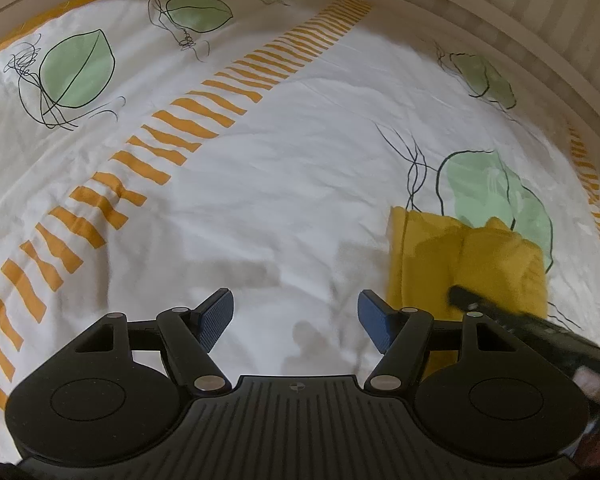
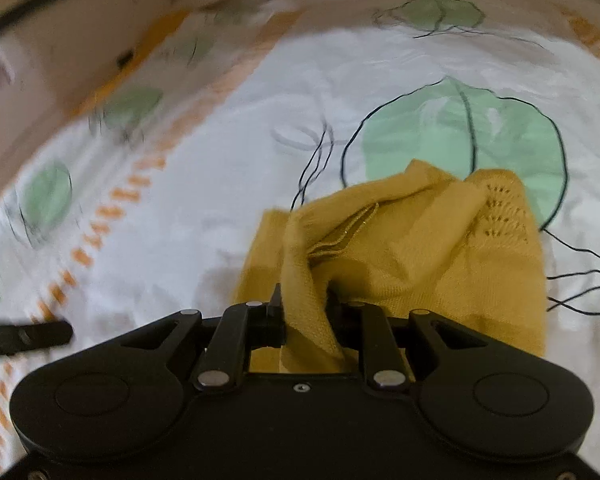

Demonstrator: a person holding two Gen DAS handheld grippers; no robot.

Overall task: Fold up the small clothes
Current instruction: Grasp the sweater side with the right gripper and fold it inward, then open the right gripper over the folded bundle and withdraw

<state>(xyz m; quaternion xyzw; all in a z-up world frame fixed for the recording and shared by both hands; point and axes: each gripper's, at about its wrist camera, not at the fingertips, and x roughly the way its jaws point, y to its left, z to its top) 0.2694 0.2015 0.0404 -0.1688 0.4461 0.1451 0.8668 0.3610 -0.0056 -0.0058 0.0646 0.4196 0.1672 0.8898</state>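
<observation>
You won't find any readable text, label, brand or number in either view. The bedsheet [image 1: 284, 184] carries only printed green leaves and orange dashes (pattern, not lettering), and the yellow garment [image 2: 412, 248] bears no tag you can read.

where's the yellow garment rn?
On the bedsheet, overlapping a green leaf print; right side of the left wrist view. The right gripper pinches the yellow garment.
</observation>
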